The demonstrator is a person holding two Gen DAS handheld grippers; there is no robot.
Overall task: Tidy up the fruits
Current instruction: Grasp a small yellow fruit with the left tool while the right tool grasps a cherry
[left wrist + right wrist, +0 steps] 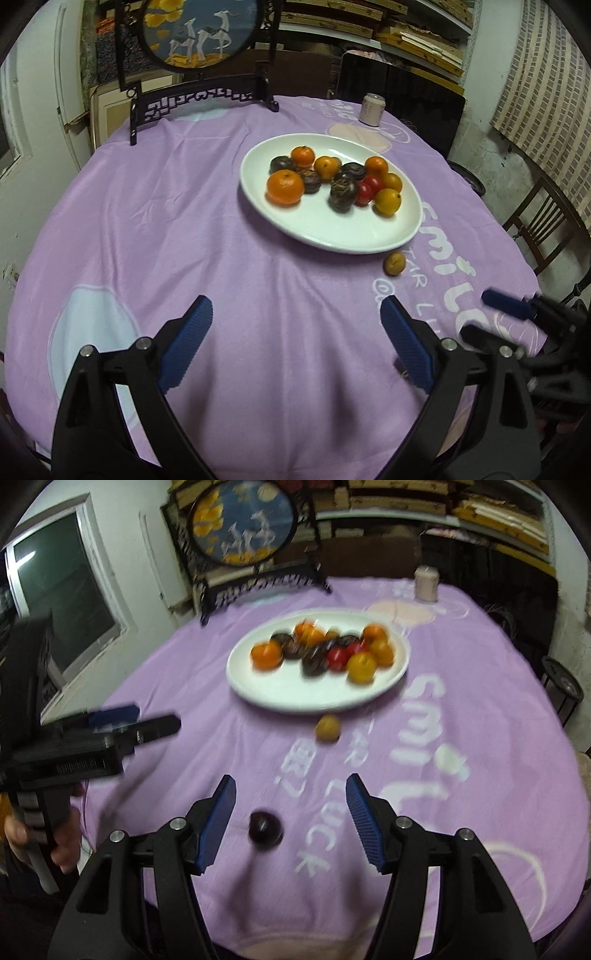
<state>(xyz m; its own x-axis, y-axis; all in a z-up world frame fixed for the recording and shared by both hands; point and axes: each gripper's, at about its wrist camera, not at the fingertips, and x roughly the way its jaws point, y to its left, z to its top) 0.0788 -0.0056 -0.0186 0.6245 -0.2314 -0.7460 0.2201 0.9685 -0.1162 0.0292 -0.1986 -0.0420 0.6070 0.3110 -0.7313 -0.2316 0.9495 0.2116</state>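
A white oval plate (332, 229) on the purple tablecloth holds several oranges, dark plums and red fruits; it also shows in the right wrist view (288, 694). A small brownish-yellow fruit (394, 263) lies on the cloth just off the plate's near edge, also in the right wrist view (327, 728). A dark plum (265, 828) lies on the cloth between my right gripper's open jaws. My right gripper (291, 801) is open and empty. My left gripper (297, 321) is open and empty above bare cloth, well short of the plate.
A pink can (372, 109) stands at the table's far edge. A black-framed round deer picture (199, 33) stands at the back left. A wooden chair (543, 229) is at the right. My right gripper shows at the right edge of the left wrist view (491, 317).
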